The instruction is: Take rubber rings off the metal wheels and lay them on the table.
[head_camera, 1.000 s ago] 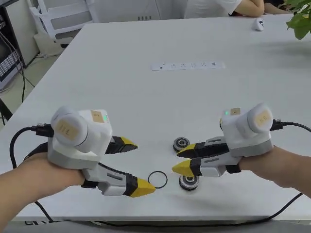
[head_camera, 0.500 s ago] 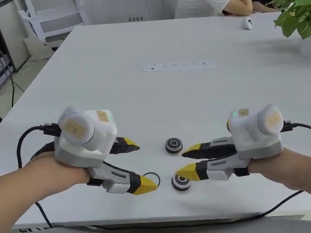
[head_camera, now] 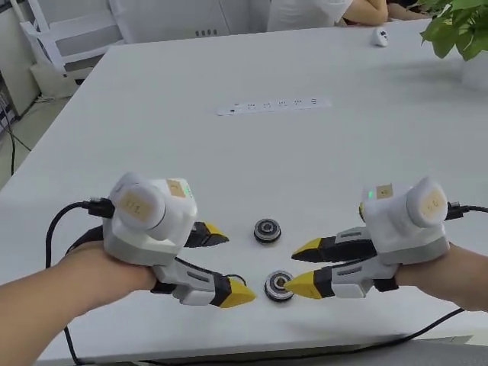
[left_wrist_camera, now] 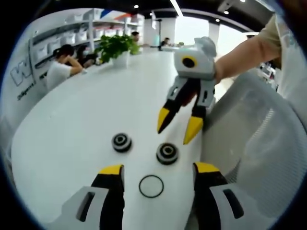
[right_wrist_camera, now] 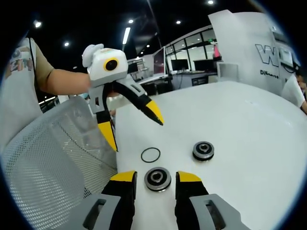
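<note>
Two metal wheels lie near the table's front edge: a far wheel [head_camera: 267, 230] [left_wrist_camera: 121, 142] [right_wrist_camera: 203, 150] and a near wheel [head_camera: 279, 284] [left_wrist_camera: 167, 153] [right_wrist_camera: 158, 178]. A loose black rubber ring [left_wrist_camera: 151, 186] [right_wrist_camera: 150, 155] lies flat left of the near wheel; in the head view the ring [head_camera: 233, 278] is partly hidden by a yellow tip. My left gripper [head_camera: 229, 263] [left_wrist_camera: 159, 168] [right_wrist_camera: 133, 127] is open, its jaws straddling the ring. My right gripper [head_camera: 299, 267] [right_wrist_camera: 157, 176] [left_wrist_camera: 178, 127] is open, with the near wheel between its tips and a small gap on each side.
A white power strip [head_camera: 273, 105] lies mid-table. A potted plant [head_camera: 457, 30] and a small white object [head_camera: 379, 36] sit at the far right. Black cables [head_camera: 65, 221] trail from both grippers. A white mesh chair [right_wrist_camera: 53, 158] stands just off the table's front edge.
The head camera has shifted. My right gripper has come in around the near wheel. My left gripper has moved over the ring, whose loop now shows less in the head view.
</note>
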`<action>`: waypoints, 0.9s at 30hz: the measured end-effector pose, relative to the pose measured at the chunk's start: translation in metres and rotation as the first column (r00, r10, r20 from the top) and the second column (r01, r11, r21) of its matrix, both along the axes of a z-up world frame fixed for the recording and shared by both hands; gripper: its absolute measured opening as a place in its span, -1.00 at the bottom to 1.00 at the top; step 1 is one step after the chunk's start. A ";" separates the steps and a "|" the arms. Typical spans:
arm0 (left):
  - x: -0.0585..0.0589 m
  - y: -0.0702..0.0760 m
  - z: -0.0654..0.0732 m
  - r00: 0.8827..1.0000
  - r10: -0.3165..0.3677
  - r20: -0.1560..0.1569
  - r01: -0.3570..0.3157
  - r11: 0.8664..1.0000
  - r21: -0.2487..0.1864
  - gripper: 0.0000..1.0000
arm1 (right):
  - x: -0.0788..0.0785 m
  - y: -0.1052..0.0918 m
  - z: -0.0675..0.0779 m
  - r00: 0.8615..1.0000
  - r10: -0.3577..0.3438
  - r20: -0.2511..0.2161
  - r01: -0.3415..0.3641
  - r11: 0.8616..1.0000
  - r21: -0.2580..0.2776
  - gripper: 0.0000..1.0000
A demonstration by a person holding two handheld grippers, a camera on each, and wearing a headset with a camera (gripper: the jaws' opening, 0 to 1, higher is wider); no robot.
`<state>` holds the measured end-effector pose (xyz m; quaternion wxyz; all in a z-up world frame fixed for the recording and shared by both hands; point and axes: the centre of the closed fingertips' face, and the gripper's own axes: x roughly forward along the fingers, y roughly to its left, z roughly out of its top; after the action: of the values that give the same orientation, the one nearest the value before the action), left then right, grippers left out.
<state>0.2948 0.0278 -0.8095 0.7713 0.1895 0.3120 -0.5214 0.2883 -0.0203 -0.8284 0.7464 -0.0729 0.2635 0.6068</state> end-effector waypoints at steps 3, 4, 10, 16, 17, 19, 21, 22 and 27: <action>-0.001 -0.003 -0.004 1.000 -0.012 -0.005 0.012 1.000 0.008 0.13 | -0.002 -0.002 -0.005 1.000 0.004 0.002 -0.004 1.000 -0.012 -0.42; -0.001 -0.004 -0.004 1.000 -0.014 -0.006 0.014 1.000 0.008 0.13 | -0.003 -0.002 -0.007 1.000 0.004 0.002 -0.004 1.000 -0.015 -0.42; -0.002 -0.010 -0.010 1.000 -0.023 -0.020 0.023 1.000 0.010 0.10 | -0.002 -0.008 -0.016 1.000 -0.009 -0.002 0.009 1.000 -0.028 -0.45; -0.001 -0.013 -0.013 0.999 -0.028 -0.025 0.028 1.000 0.010 0.03 | -0.002 -0.010 -0.023 1.000 -0.010 -0.005 0.009 0.999 -0.040 -0.47; -0.001 -0.014 -0.014 0.999 -0.027 -0.027 0.027 1.000 0.011 0.02 | -0.003 -0.010 -0.024 1.000 -0.007 -0.004 0.007 0.999 -0.043 -0.48; 0.000 -0.016 -0.016 0.999 -0.027 -0.032 0.027 1.000 0.010 -0.01 | -0.004 -0.009 -0.026 1.000 -0.004 -0.005 0.004 0.999 -0.044 -0.49; 0.000 -0.017 -0.017 0.999 -0.030 -0.036 0.030 0.999 0.010 -0.03 | -0.005 -0.008 -0.027 1.000 -0.002 -0.002 0.002 0.999 -0.045 -0.50; 0.000 -0.018 -0.018 0.999 -0.032 -0.037 0.033 0.999 0.010 -0.04 | -0.005 -0.008 -0.028 1.000 -0.002 -0.003 0.001 0.999 -0.045 -0.50; 0.001 -0.022 -0.022 0.998 -0.036 -0.044 0.037 0.999 0.010 -0.12 | -0.006 -0.006 -0.032 1.000 0.004 -0.001 -0.004 0.999 -0.049 -0.53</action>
<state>0.2953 0.0055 -0.8317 0.7536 0.1879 0.3280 -0.5378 0.2827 -0.0265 -0.8601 0.7429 -0.0917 0.2785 0.6018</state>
